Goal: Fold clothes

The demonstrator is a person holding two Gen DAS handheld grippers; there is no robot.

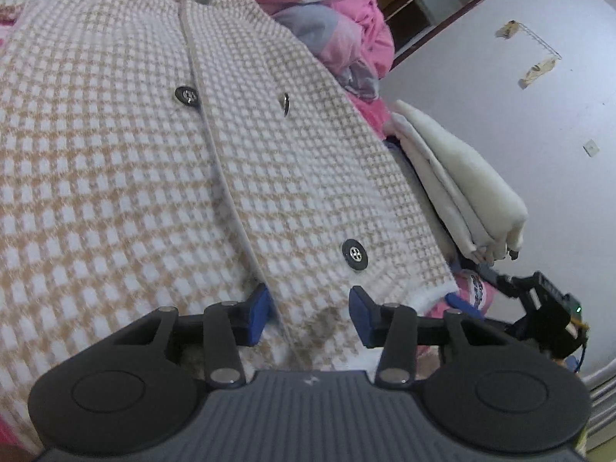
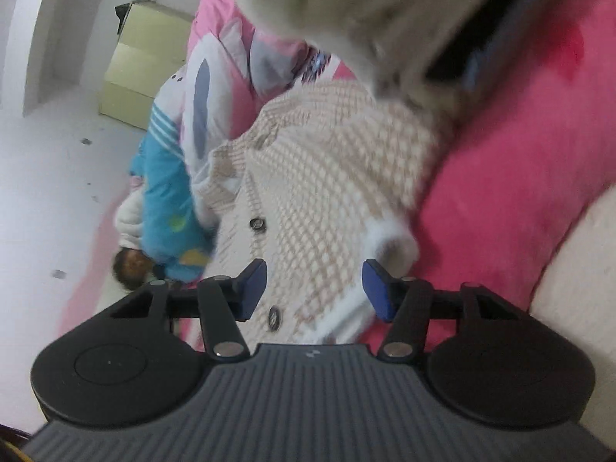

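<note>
A beige-and-white checked cardigan (image 1: 127, 146) with dark buttons (image 1: 355, 255) lies spread on a pink bed. My left gripper (image 1: 310, 313) is open, its blue pads straddling the cardigan's bottom hem near the button placket. In the right wrist view the same cardigan (image 2: 327, 177) lies on the pink bedding, blurred. My right gripper (image 2: 313, 288) is open just above the cardigan's hem corner, with nothing between its pads. The right gripper's black body (image 1: 546, 315) shows at the right edge of the left wrist view.
A stack of folded cream clothes (image 1: 458, 177) sits right of the cardigan. A pink and white quilt (image 1: 323, 11) is heaped behind it. A blue garment (image 2: 169, 200) and a yellow box (image 2: 138, 61) lie to the left. A blurred cream cloth (image 2: 346, 7) hangs close overhead.
</note>
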